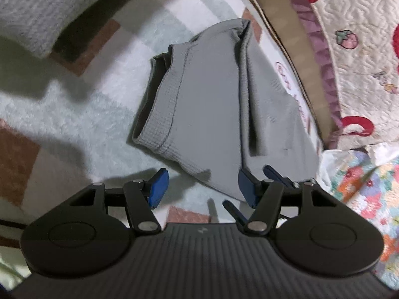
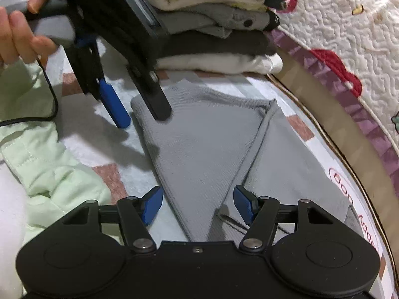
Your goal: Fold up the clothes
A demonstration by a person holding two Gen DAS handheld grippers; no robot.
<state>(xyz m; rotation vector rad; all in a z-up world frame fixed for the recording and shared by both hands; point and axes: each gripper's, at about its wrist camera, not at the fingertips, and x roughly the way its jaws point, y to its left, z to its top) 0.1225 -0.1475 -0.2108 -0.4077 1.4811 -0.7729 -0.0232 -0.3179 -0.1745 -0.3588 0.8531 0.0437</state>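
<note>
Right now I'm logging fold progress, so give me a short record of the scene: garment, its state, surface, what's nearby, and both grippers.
garment: grey knit garment
state: partly folded, one flap laid diagonally across the body
surface: checked rug
stack: folded clothes behind the garment
bedding: quilt to the right of it
left gripper: open, tips over the garment's far edge, nothing held
right gripper: open, over the garment's near edge, nothing clamped
hand: holds the left gripper's handle

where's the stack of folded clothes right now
In the right wrist view, the stack of folded clothes sits at top centre on the checked rug, just beyond the grey garment.
</note>
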